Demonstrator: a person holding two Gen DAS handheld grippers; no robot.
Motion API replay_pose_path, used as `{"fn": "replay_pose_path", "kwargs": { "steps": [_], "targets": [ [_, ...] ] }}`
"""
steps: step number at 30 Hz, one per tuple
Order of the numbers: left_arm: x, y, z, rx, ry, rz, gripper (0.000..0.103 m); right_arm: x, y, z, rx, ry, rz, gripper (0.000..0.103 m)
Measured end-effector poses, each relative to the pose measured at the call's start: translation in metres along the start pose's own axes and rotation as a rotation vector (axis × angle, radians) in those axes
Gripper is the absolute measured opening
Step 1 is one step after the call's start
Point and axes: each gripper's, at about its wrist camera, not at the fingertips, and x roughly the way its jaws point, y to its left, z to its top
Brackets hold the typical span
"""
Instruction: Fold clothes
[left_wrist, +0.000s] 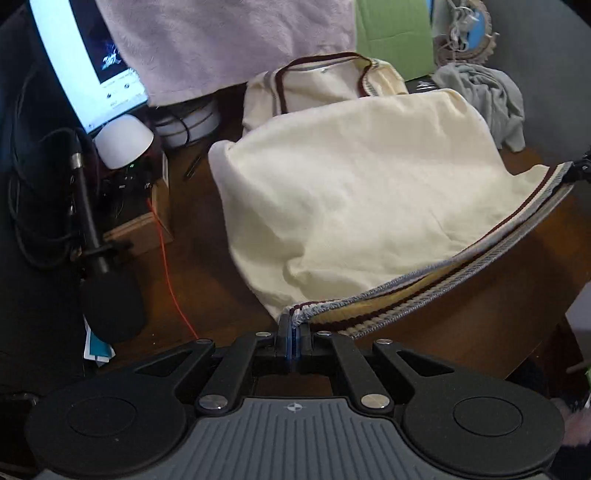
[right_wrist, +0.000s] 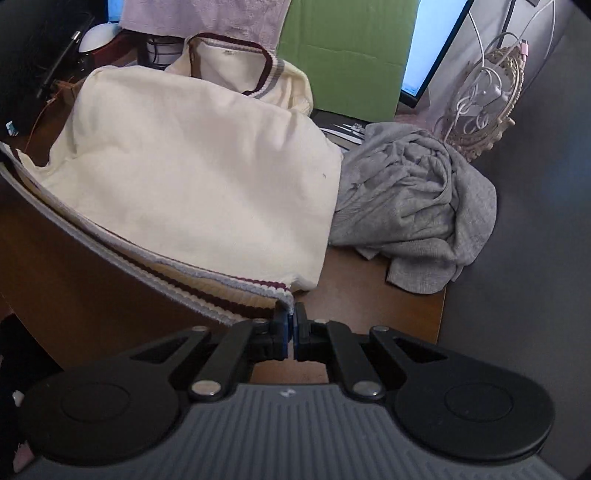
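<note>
A cream sweater (left_wrist: 351, 184) with maroon and grey striped trim lies on the brown table (left_wrist: 461, 314), its V-neck collar at the far end. My left gripper (left_wrist: 294, 325) is shut on the left corner of its ribbed hem and holds it lifted above the table. My right gripper (right_wrist: 292, 317) is shut on the hem's right corner (right_wrist: 284, 293); its tip shows in the left wrist view (left_wrist: 581, 168). The hem (right_wrist: 147, 266) hangs stretched between both grippers. The sweater (right_wrist: 203, 166) slopes down toward the collar (right_wrist: 236, 48).
A crumpled grey garment (right_wrist: 413, 206) lies right of the sweater, near the table's right edge. A green box (right_wrist: 343, 55), a pink cloth (left_wrist: 221, 44), monitors (left_wrist: 74, 62), a basket of cables (right_wrist: 487, 107), a microphone (left_wrist: 107, 288) and a white lamp (left_wrist: 123, 142) crowd the back and left.
</note>
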Motion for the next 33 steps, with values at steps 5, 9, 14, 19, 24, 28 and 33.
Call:
{"fn": "replay_pose_path", "kwargs": {
  "steps": [5,9,14,19,24,28,33],
  "targets": [
    [-0.010,-0.008,-0.035,-0.024,-0.058,-0.039,0.002,0.012,0.010,-0.055,0.049,-0.030,0.036,0.003],
    [-0.013,-0.018,-0.067,-0.037,-0.119,-0.045,0.002,0.008,0.024,-0.096,0.104,-0.082,0.080,0.003],
    [-0.017,-0.031,-0.106,-0.053,-0.196,-0.052,0.002,0.003,0.043,-0.140,0.152,-0.163,0.077,0.003],
    [-0.022,-0.044,-0.145,-0.069,-0.273,-0.060,0.002,-0.009,0.060,-0.169,0.171,-0.274,0.064,0.003],
    [-0.018,-0.039,-0.174,-0.109,-0.318,-0.093,0.002,-0.016,0.066,-0.202,0.215,-0.345,0.114,0.003],
    [-0.012,-0.039,-0.195,-0.111,-0.345,-0.131,0.004,-0.009,0.062,-0.225,0.286,-0.368,0.175,0.005],
    [-0.015,-0.031,-0.204,-0.128,-0.387,-0.176,0.016,-0.003,0.057,-0.244,0.347,-0.418,0.230,0.007]
  ]
}}
